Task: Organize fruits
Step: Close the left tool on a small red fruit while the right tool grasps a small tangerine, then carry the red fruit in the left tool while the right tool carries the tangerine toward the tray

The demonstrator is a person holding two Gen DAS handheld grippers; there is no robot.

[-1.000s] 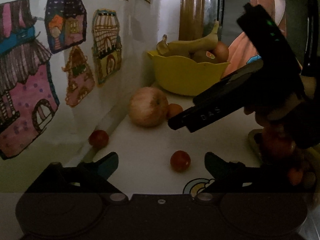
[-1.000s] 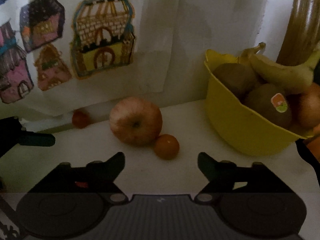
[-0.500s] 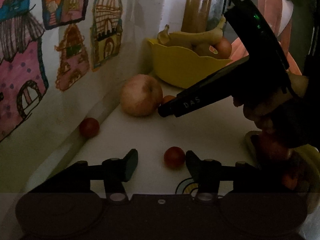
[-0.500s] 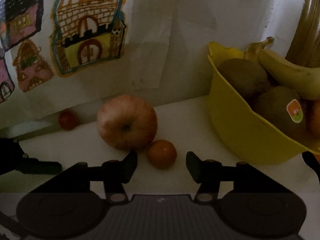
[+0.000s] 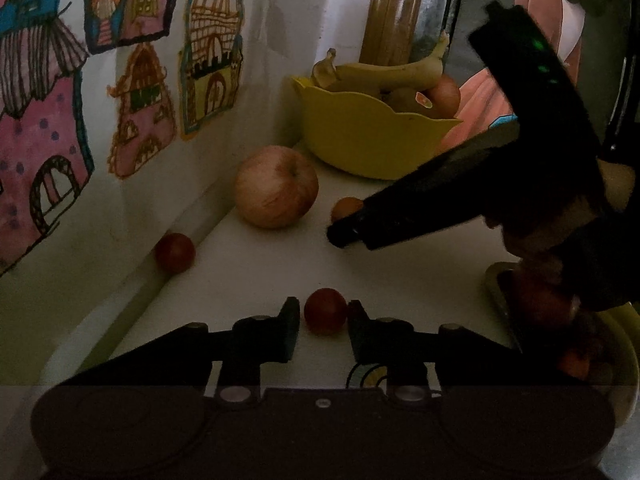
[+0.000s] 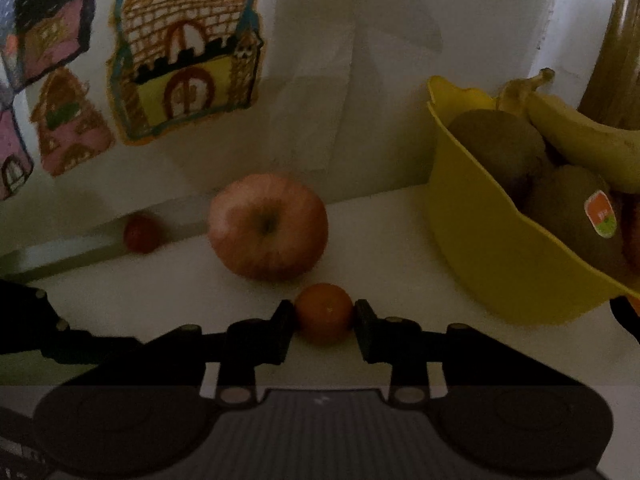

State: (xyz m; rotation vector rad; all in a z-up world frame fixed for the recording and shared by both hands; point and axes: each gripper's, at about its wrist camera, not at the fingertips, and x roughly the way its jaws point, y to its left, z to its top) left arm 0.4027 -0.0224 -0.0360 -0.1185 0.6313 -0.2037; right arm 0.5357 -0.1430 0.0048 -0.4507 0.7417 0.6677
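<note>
In the left wrist view a small red tomato (image 5: 325, 311) lies on the white counter between the fingertips of my left gripper (image 5: 324, 322). Its jaws are closing, and the pads sit against the tomato's sides. In the right wrist view my right gripper (image 6: 324, 324) has a small orange fruit (image 6: 325, 312) between its pads, jaws closing and pressing on both sides. The left wrist view shows the right gripper (image 5: 342, 232) reaching in from the right to that orange fruit (image 5: 346, 206). A big apple (image 6: 268, 226) rests just behind it.
A yellow bowl (image 6: 480, 248) holding a banana (image 6: 580, 140) and kiwis (image 6: 496, 148) stands at the back right. A second red tomato (image 5: 175, 252) lies by the wall with children's drawings (image 5: 212, 52). A dish (image 5: 626, 360) with reddish fruit sits at the right edge.
Both grippers went from wide open to closed around their fruit: the left on the red tomato, the right on the small orange fruit. Both edged slightly forward.
</note>
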